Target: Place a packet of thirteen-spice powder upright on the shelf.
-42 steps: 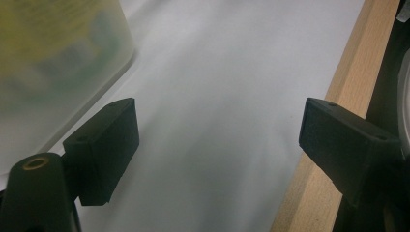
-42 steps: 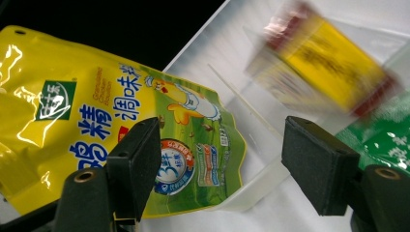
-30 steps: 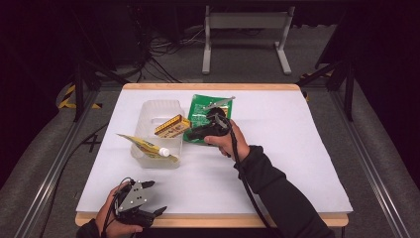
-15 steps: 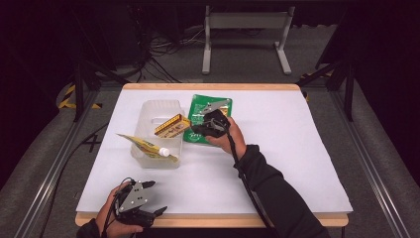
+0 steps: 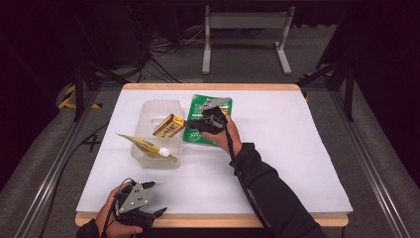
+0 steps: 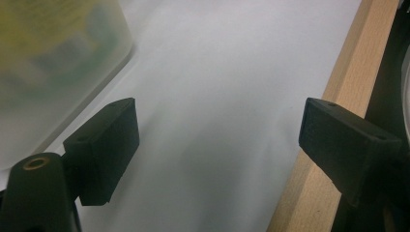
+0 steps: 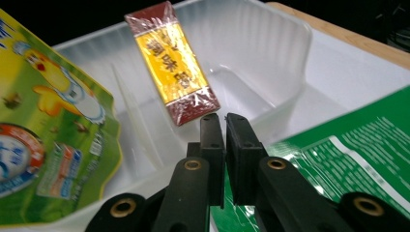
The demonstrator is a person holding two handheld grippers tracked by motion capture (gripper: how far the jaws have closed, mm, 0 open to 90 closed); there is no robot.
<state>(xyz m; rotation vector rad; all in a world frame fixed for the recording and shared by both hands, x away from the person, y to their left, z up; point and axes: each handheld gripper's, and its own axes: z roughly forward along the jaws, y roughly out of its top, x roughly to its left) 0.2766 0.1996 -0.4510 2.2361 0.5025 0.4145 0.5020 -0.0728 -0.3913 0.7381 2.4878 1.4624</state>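
The right claw (image 5: 194,124) hovers over the near left corner of the green packet (image 5: 210,111), beside the right wall of the clear tub (image 5: 148,108), toward the far middle of the table (image 5: 297,148). In the right gripper view its two black jaws stand almost together with a thin slit between them, and no object shows in that slit; they have just been closing. Their tips sit over the edge of the green packet (image 7: 338,145), just short of the tub's rim (image 7: 290,63).

The left claw (image 5: 148,201) rests at the table's near left corner, held in the person's left hand (image 5: 106,218), well apart from everything else. Its jaws stand wide open with nothing between them, white table top (image 6: 217,96) below and the wooden near edge (image 6: 314,159) passing under one jaw.

The table is the largest thing, white-topped with a wooden border. Next comes the green packet, lying flat toward the far edge, just right of the tub. The clear tub stands left of centre. A yellow-green pouch (image 5: 141,145) with a white cap lies tilted across the tub's near left rim. Smallest is the red and yellow box (image 5: 168,125), wrapped in clear film, leaning inside the tub against its right wall; in the right gripper view it (image 7: 171,63) sits just beyond the jaw tips.
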